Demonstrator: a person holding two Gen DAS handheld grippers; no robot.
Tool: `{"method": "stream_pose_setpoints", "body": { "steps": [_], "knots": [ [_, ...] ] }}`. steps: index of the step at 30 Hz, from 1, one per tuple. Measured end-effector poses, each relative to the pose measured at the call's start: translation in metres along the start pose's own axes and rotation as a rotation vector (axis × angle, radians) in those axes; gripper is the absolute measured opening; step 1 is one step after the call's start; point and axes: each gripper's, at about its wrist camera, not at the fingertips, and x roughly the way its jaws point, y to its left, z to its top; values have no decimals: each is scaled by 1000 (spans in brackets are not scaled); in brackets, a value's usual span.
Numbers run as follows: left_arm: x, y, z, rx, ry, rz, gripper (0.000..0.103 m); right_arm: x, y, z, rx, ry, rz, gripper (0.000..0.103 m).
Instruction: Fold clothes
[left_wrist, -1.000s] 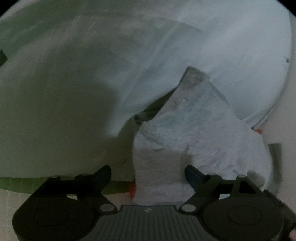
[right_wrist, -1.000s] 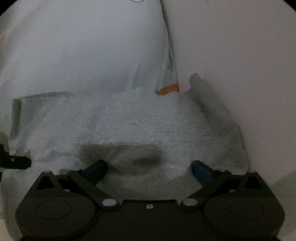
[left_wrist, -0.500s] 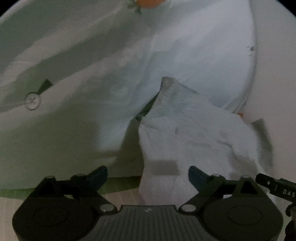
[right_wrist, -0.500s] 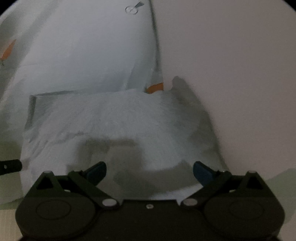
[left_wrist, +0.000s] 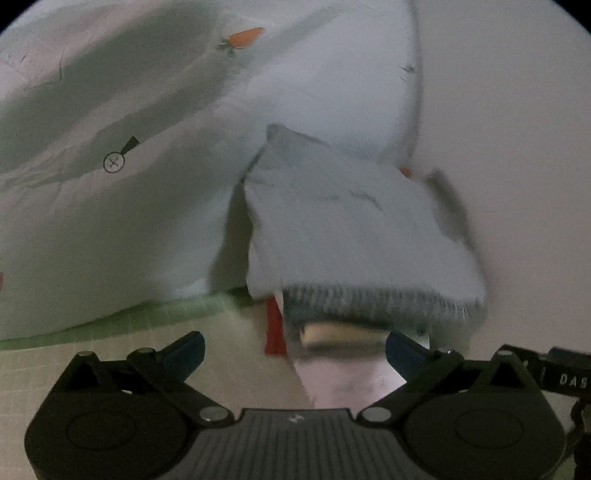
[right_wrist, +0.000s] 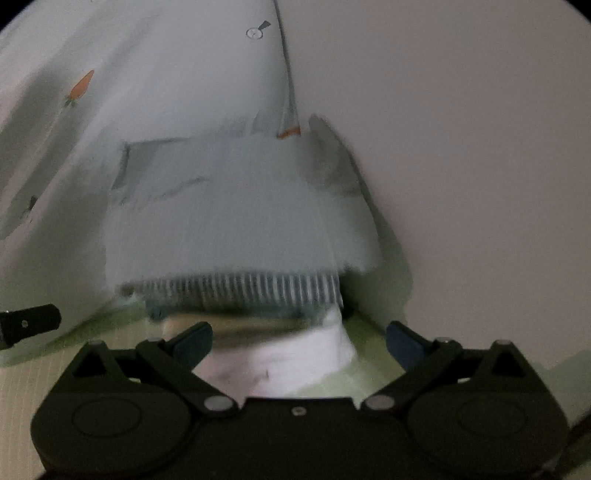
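Ahead of the left hand-held gripper (left_wrist: 293, 345), jaws spread and grasping nothing, a folded pale-grey knitted garment with ribbed hem (left_wrist: 354, 236) lies on a white carrot-print bedsheet (left_wrist: 110, 221); a red tag (left_wrist: 275, 328) hangs beside the hem. Likewise, the right hand-held gripper (right_wrist: 299, 339) is released, the garment (right_wrist: 236, 214) just beyond, a white cloth (right_wrist: 280, 363) between its jaws.

Carrot-print bedsheet (left_wrist: 147, 221), plain wall (right_wrist: 461, 147), green sheet edge (left_wrist: 110, 321)

A pale grey fuzzy sweater (left_wrist: 343, 229) lies folded into a thick bundle on the bed, beside the wall. Its ribbed hem (right_wrist: 243, 291) faces the near side, and a red tag (left_wrist: 275, 328) hangs at its near left corner.
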Motion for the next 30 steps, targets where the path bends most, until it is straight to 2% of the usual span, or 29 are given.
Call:
{"method": "stream_pose_setpoints", "body": {
  "steps": [8, 14, 30],
  "knots": [
    [-36, -7, -51, 15, 75, 1, 103, -49, 3, -61, -10, 53, -8, 101],
    [-61, -7, -75, 31, 102, 16, 103, -72, 4, -87, 28, 72, -2, 101],
    [-81, 2, -82, 46, 98, 34, 103, -79, 19, -98, -1, 93, 28, 101]
  ]
}}
